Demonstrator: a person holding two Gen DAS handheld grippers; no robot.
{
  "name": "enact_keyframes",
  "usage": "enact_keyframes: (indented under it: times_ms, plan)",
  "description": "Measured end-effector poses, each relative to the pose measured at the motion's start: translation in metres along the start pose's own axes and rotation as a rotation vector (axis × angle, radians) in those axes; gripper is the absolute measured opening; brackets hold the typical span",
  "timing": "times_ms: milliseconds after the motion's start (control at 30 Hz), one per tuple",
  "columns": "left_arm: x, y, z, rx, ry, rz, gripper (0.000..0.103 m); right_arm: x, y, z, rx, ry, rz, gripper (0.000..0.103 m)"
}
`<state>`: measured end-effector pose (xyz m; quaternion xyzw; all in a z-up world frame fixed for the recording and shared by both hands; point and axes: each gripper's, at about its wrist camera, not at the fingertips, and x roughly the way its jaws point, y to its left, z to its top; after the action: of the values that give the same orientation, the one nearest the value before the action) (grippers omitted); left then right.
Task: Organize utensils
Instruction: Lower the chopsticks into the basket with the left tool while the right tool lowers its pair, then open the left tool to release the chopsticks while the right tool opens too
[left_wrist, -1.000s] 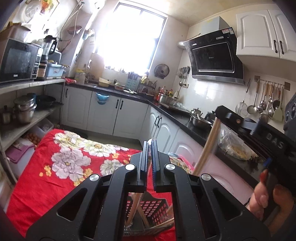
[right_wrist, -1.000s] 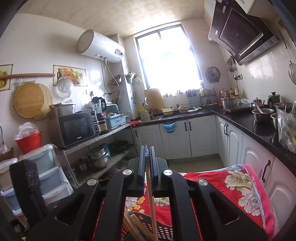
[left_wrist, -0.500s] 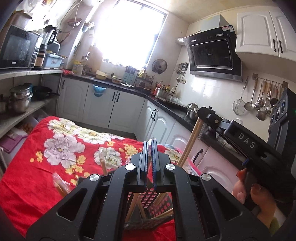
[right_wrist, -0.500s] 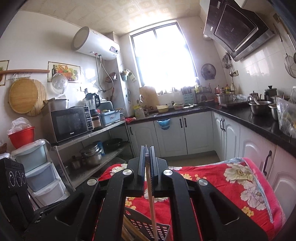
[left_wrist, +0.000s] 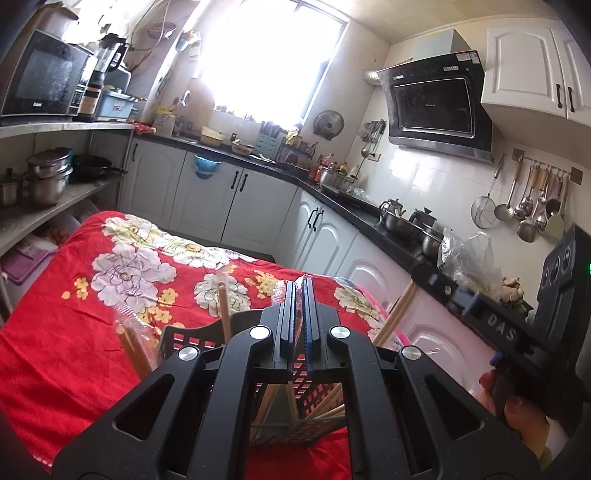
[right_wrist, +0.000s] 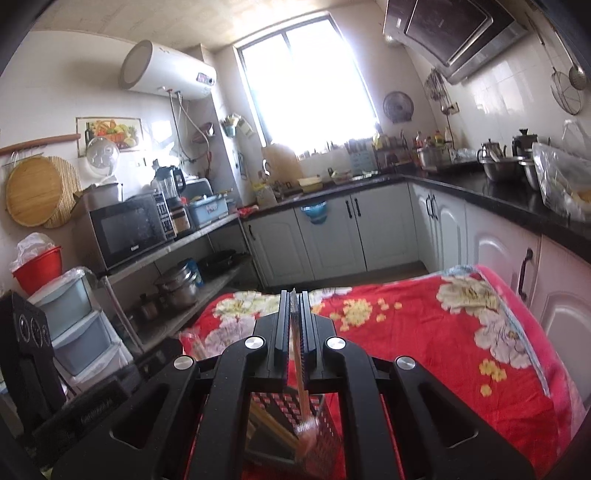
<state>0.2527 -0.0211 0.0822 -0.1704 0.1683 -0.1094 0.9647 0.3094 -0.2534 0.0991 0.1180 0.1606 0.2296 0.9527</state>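
Both claws have dropped lower since a second ago, so the black perforated basket (left_wrist: 295, 417) looks closer now, sitting on the red floral cloth (left_wrist: 66, 332) at the near edge. Left claw (left_wrist: 296, 317) is clenched, can't tell on what. Loose chopsticks (left_wrist: 224, 314) stick up from the basket. Right claw (right_wrist: 294, 325) is clamped on a single chopstick (right_wrist: 301, 384) pointing down into it. Writing: "DAS" (left_wrist: 500, 328) on the right claw's body.

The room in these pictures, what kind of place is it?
Most likely a home kitchen. A range hood hangs over a black countertop with white cabinets below, ladles and strainers hang on a wall rail, and a microwave sits on a shelf. The work surface is a table under a red flowered cloth.
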Motion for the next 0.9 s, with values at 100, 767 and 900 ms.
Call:
enact_keyframes:
  times_ms: [100, 767, 900]
  plan:
    - [-0.002, 0.003, 0.0, -0.008, 0.004, 0.008, 0.002, -0.003, 0.002, -0.006, 0.001, 0.027, 0.004, 0.006]
    - [-0.017, 0.019, -0.011, -0.088, 0.093, 0.008, 0.019, -0.041, 0.011, -0.024, -0.007, 0.061, -0.041, 0.038]
    - [-0.022, 0.02, -0.013, -0.096, 0.099, 0.007, 0.031, -0.05, 0.012, -0.027, -0.011, 0.056, -0.053, 0.044]
